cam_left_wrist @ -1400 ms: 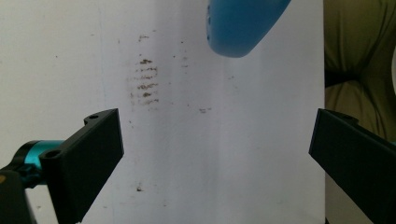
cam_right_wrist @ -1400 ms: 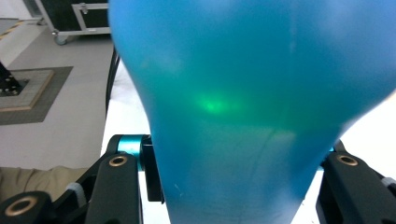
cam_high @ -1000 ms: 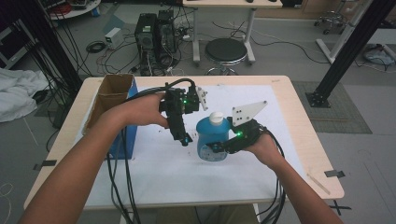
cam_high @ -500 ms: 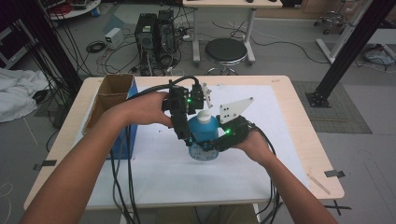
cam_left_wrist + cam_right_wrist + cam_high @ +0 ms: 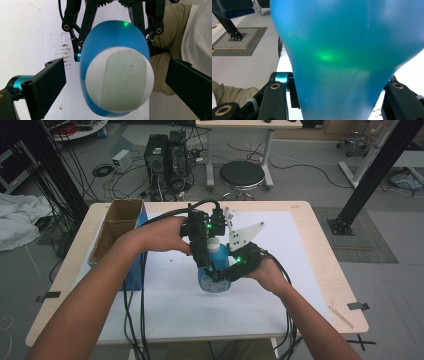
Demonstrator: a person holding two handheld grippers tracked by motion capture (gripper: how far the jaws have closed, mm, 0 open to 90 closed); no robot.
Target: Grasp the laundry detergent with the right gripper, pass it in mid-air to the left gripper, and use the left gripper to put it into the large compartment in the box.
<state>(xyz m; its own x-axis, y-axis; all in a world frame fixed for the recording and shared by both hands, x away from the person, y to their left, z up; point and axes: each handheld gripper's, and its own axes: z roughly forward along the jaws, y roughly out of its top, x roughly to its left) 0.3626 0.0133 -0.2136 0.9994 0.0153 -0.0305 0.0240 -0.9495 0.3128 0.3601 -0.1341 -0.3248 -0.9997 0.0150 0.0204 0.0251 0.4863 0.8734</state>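
High view first: both forearms reach in from the bottom edge and meet over the middle of the table (image 5: pixel 320 270). The left forearm runs diagonally up from the lower left, hand wrapped around the left gripper (image 5: pixel 204 262), which points steeply down over the top of the blue bottle (image 5: pixel 214 279). The right forearm comes up from the lower right, wrist bent inward, and the right gripper (image 5: pixel 220 272) lies nearly level, aimed leftward at the bottle's body. The bottle stands upright on the white sheet (image 5: pixel 170 305), just right of the cardboard box (image 5: pixel 117 227) at the table's left edge.

Left gripper view now, looking straight down on the bottle's white cap (image 5: pixel 120 80): the two black jaws stand apart on either side of it, daylight between each jaw and the cap, so the left gripper (image 5: pixel 116 80) is spread wide and grips nothing. Beyond the bottle sit the other gripper's black linkages.

Right gripper view: the blue bottle (image 5: pixel 342 57) looms large, wedged between the linkages, and the right gripper is clamped on its body.
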